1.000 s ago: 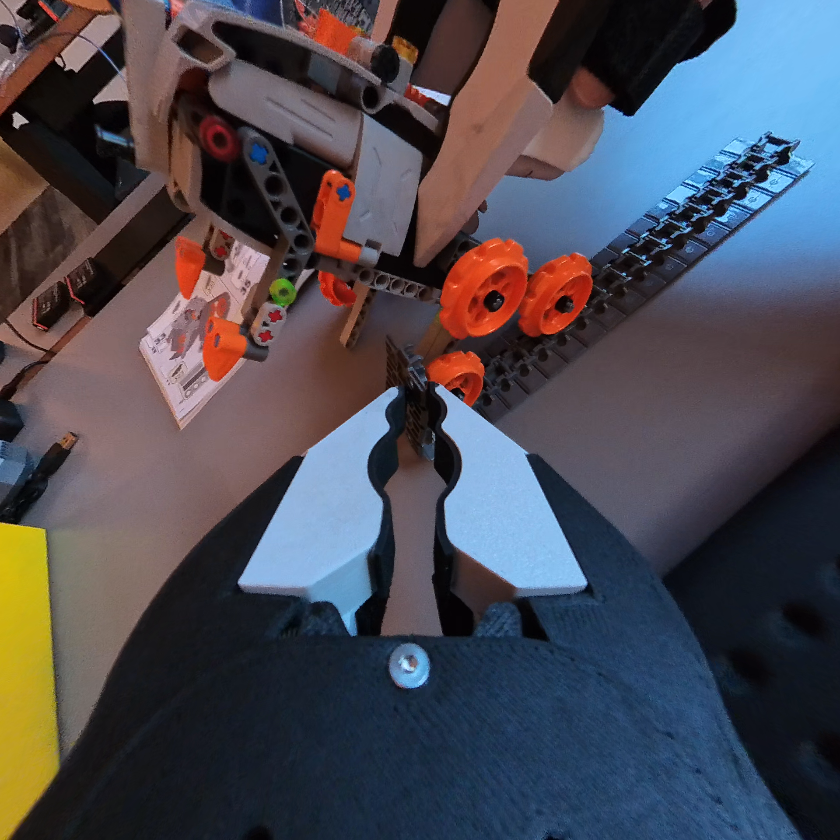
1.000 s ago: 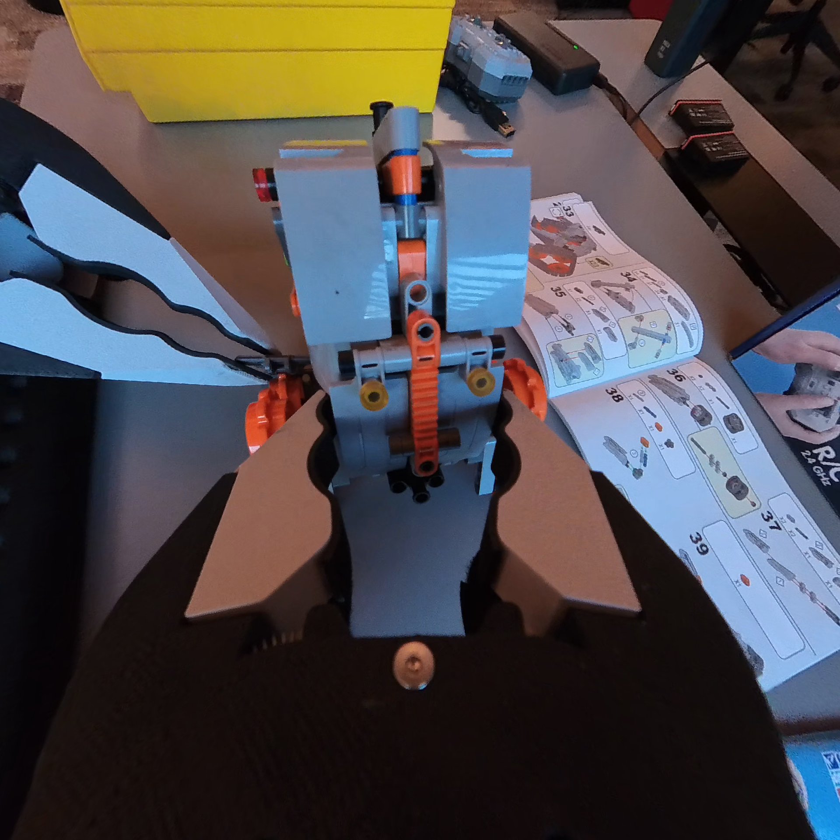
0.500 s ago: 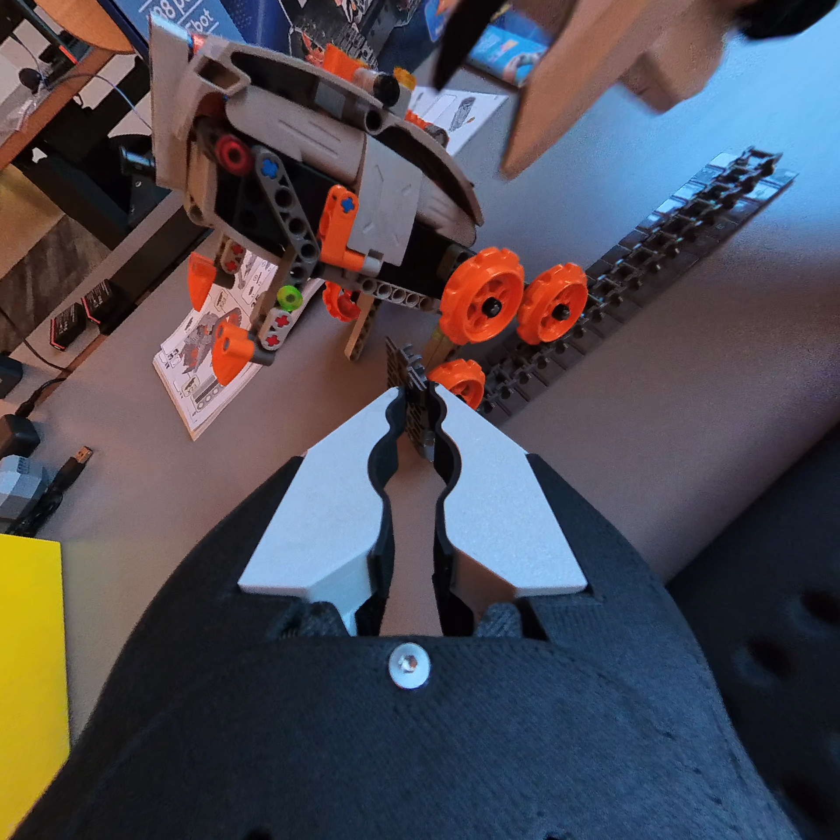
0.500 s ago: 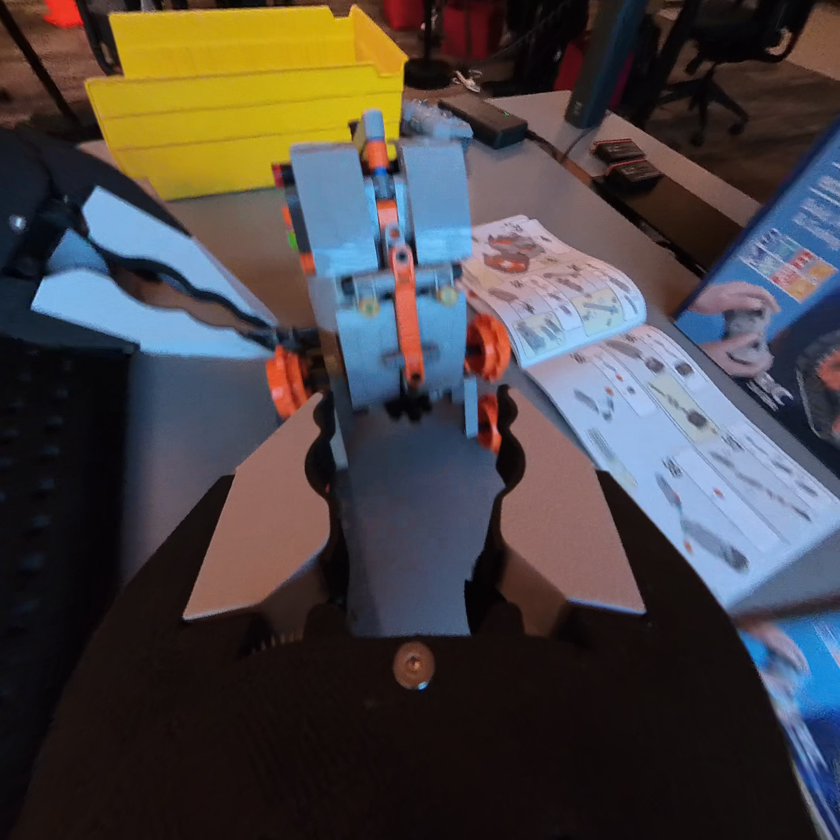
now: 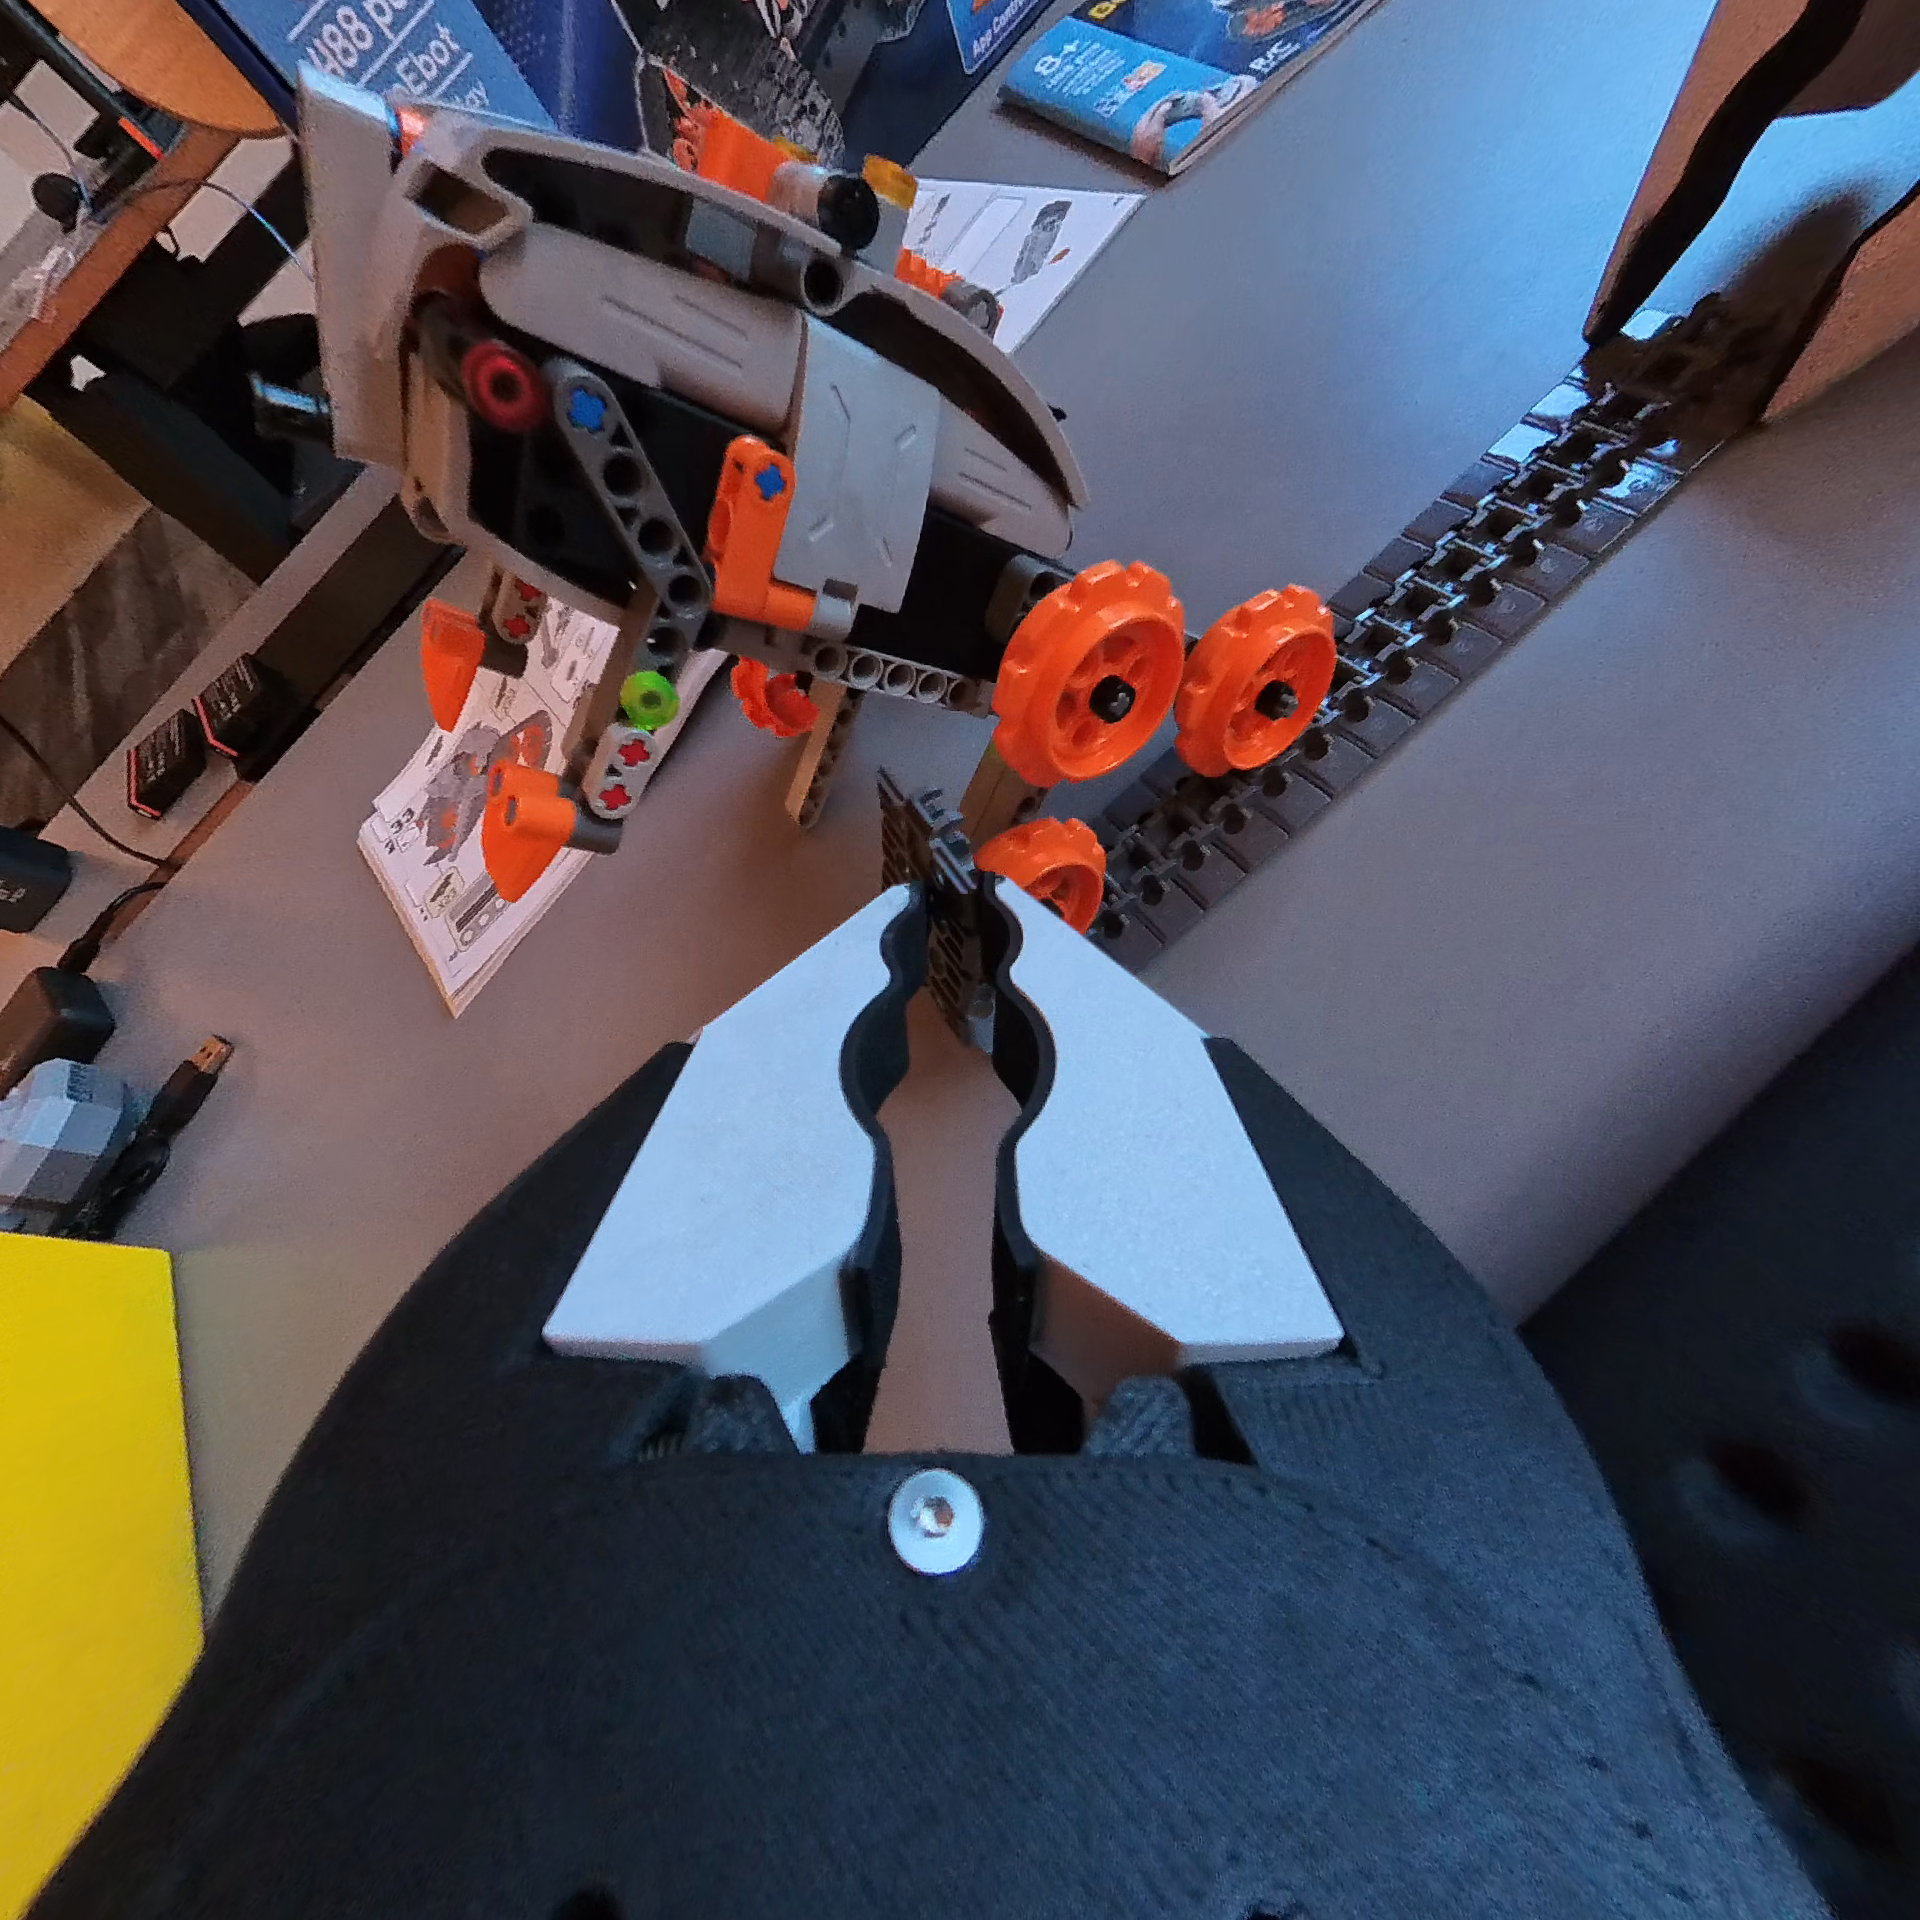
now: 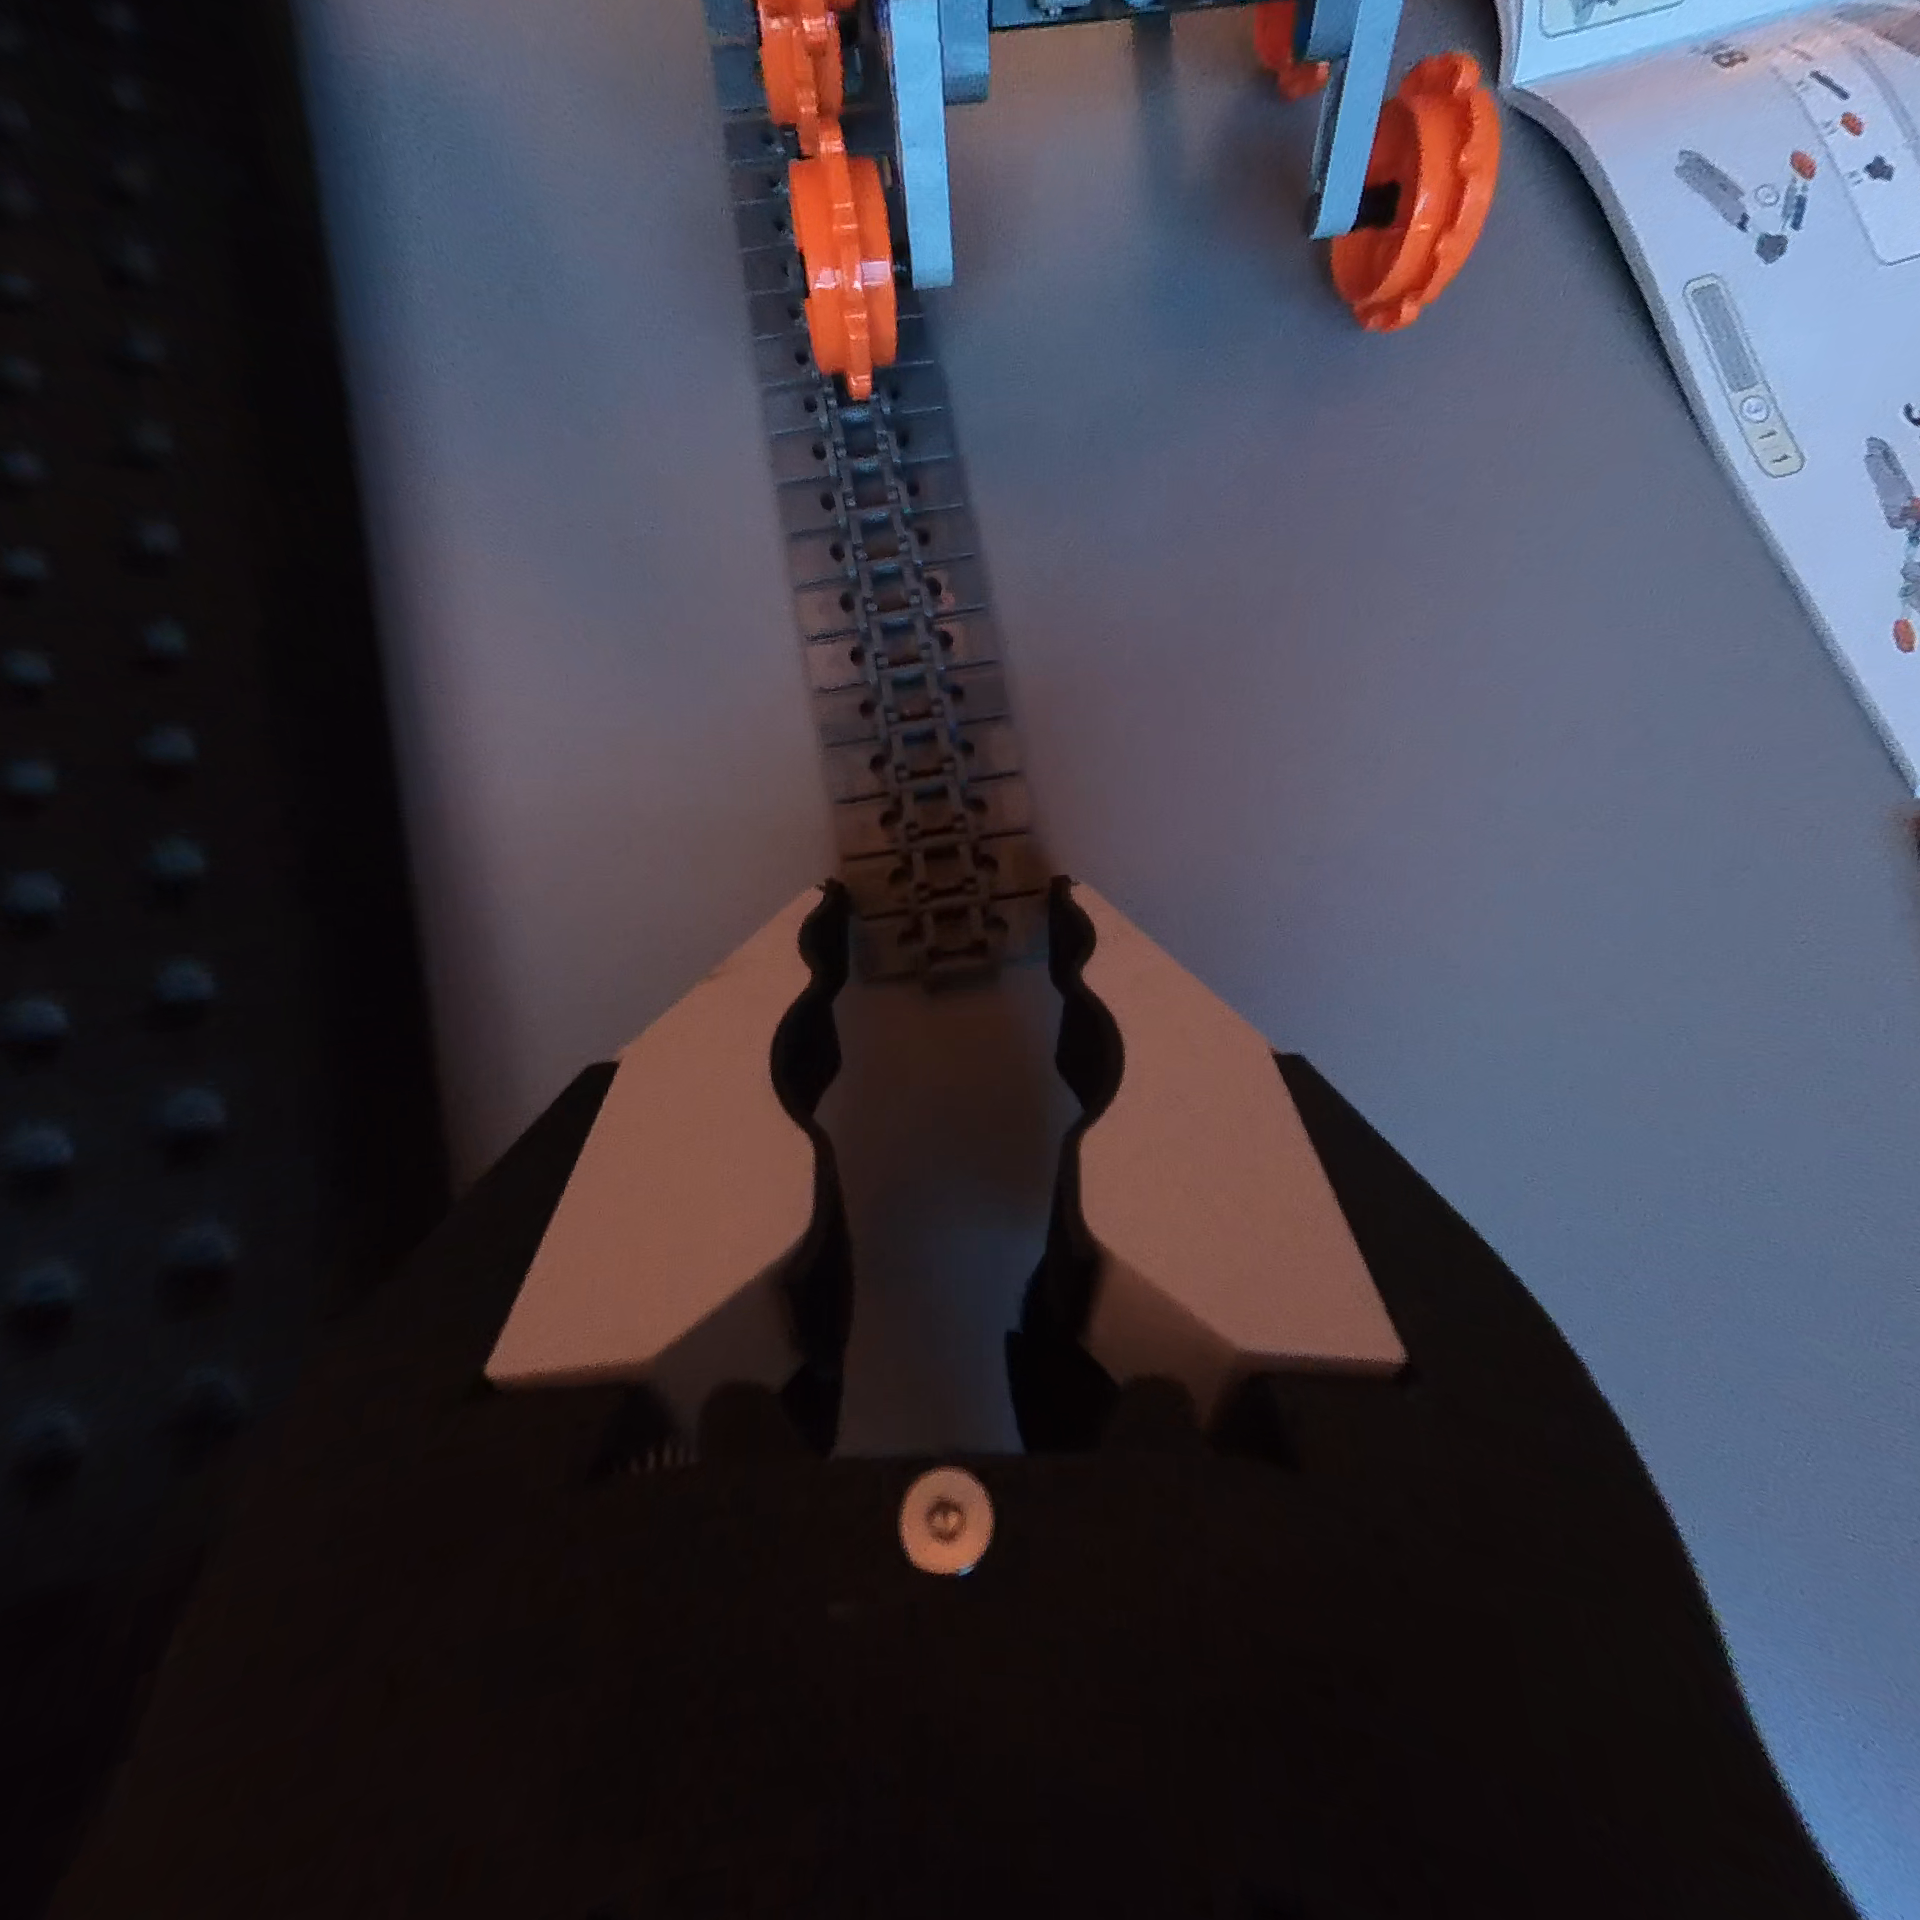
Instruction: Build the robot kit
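Note:
A grey and orange brick-built vehicle [image 5: 675, 468] stands on the grey table with its orange wheels [image 5: 1091, 675] on a long black track [image 5: 1455, 623] that lies flat. My left gripper [image 5: 951, 899] is shut on the near end of the track, which bends up between the fingers. In the right wrist view my right gripper [image 6: 943, 914] is open, low over the table, its fingertips either side of the far end of the track [image 6: 894, 644]. The vehicle's orange wheels [image 6: 842, 239] show at the top there. The right gripper also shows in the left wrist view [image 5: 1714, 260].
An open instruction booklet [image 6: 1766, 260] lies right of the vehicle and shows in the left view [image 5: 468, 831]. A yellow bin [image 5: 83, 1507], a USB cable [image 5: 187, 1070] and a blue box [image 5: 727, 52] ring the table. A black studded mat [image 6: 156, 727] lies beside the track. One gripper's finger ends stand about 20 cm off the other's.
My right gripper let go of the vehicle's rear, drew back and dropped to the far end of the track. My left gripper stays shut on the near end.

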The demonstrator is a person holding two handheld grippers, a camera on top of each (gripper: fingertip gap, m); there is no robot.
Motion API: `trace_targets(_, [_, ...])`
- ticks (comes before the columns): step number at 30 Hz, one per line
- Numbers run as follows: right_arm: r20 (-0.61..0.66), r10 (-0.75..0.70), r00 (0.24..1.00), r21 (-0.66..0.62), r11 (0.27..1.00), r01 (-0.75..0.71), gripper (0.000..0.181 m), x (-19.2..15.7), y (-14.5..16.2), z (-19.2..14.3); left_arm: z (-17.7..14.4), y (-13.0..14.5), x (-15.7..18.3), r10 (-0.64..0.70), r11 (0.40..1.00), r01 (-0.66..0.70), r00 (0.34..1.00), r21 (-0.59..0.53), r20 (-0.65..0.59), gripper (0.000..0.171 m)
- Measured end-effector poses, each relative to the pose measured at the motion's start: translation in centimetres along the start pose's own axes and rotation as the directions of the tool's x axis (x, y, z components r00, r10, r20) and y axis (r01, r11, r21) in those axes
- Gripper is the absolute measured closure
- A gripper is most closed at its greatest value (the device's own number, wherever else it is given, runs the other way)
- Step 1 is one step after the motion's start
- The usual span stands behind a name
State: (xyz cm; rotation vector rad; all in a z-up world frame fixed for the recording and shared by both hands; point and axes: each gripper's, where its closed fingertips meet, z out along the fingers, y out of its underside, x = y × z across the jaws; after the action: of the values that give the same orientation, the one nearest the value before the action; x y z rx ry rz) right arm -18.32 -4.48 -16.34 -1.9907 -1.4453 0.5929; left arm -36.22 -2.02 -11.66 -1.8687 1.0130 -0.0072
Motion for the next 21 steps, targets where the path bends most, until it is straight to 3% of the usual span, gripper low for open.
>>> trace_targets(7, [0.041, 0.028, 0.999, 0.003, 1.0, -0.028, 0.141, 0.1, 0.1, -0.4, -0.3, 1.8, -1.4, -0.038, 0.999, 0.039, 0.999, -0.027, 0.027, 0.165])
trace_targets(12, [0.051, 0.005, 0.999, 0.055, 0.998, -0.008, 0.161, 0.3, -0.5, -1.1, -0.8, 3.9, -3.0, -0.133, 0.99, 0.135, 0.99, -0.039, 0.048, 0.165])
trace_targets(15, [0.068, -0.002, 0.998, 0.009, 1.0, 0.001, 0.157, 0.1, 0.3, -0.6, -1.2, 5.0, -4.7, -0.164, 0.984, 0.17, 0.981, -0.046, 0.103, 0.161])
trace_targets(21, [0.084, -0.048, 0.995, -0.034, 0.998, 0.051, 0.167, -0.4, 0.1, -0.6, -3.1, 6.6, -7.6, -0.233, 0.968, 0.245, 0.96, -0.059, 0.156, 0.15])
